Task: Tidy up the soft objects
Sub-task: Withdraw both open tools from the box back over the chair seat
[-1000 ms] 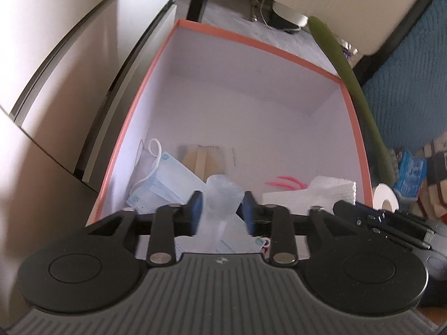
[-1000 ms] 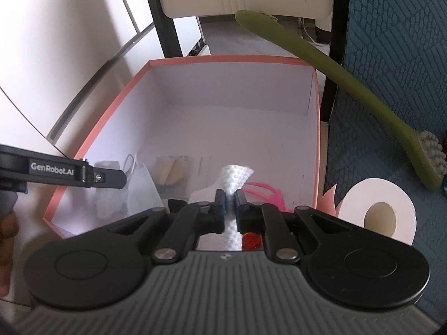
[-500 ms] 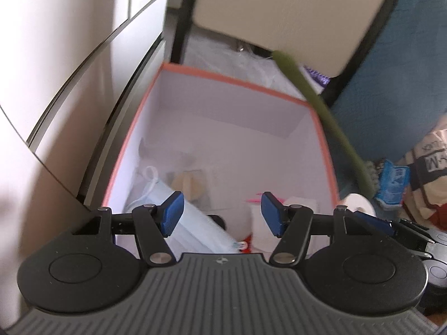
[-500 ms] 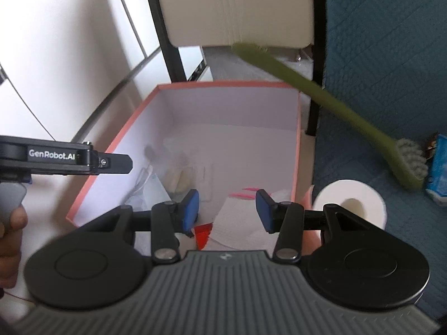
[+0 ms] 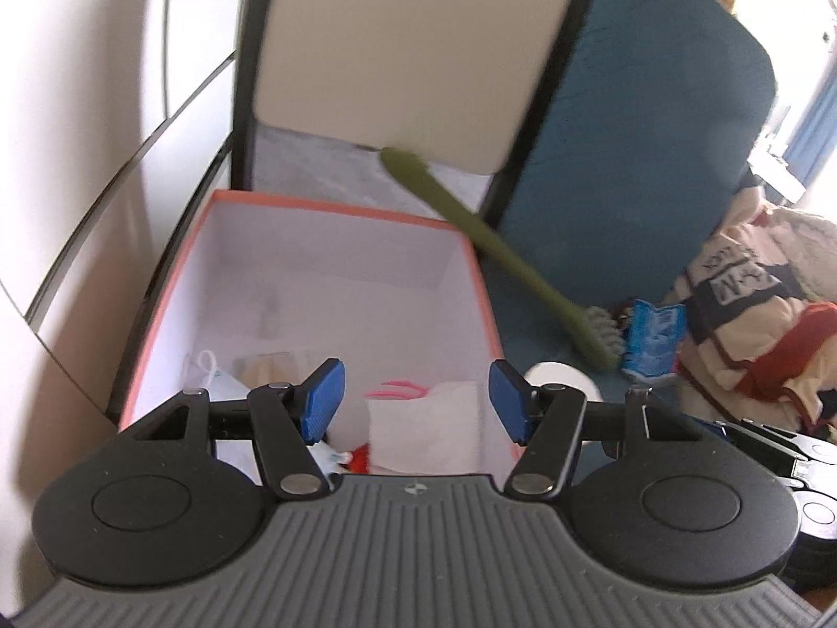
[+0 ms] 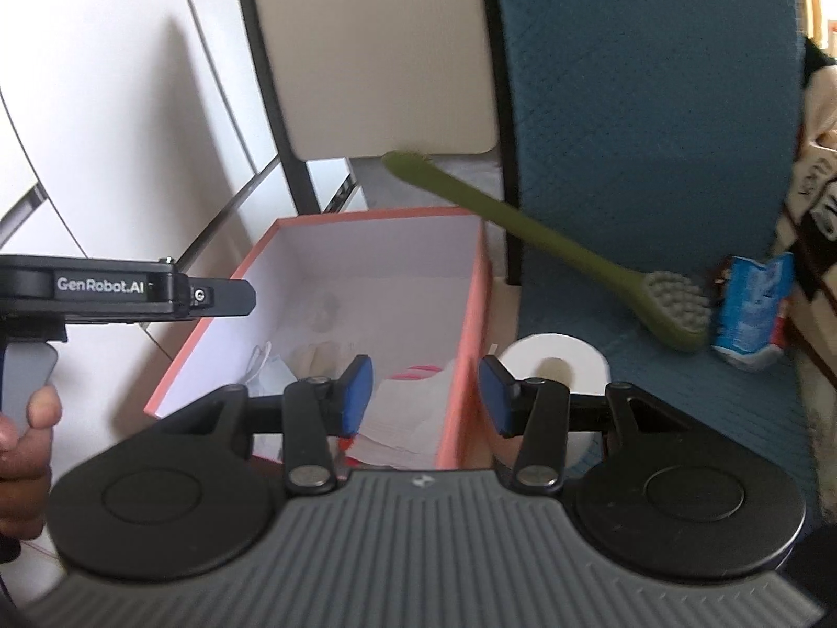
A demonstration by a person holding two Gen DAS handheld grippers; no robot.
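While both grippers gape empty, tissues [image 5: 423,426] lie inside box [image 5: 335,208].

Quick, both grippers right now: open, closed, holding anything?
Left gripper: open, nothing between its pads, above the orange box.
Right gripper: open, empty, over the box's right wall.

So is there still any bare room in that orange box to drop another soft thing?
Yes: the far half of the box floor is bare, up to its back wall. The near end is crowded with the face mask, folded tissues and pink item. Outside, the toilet roll sits against its right wall.
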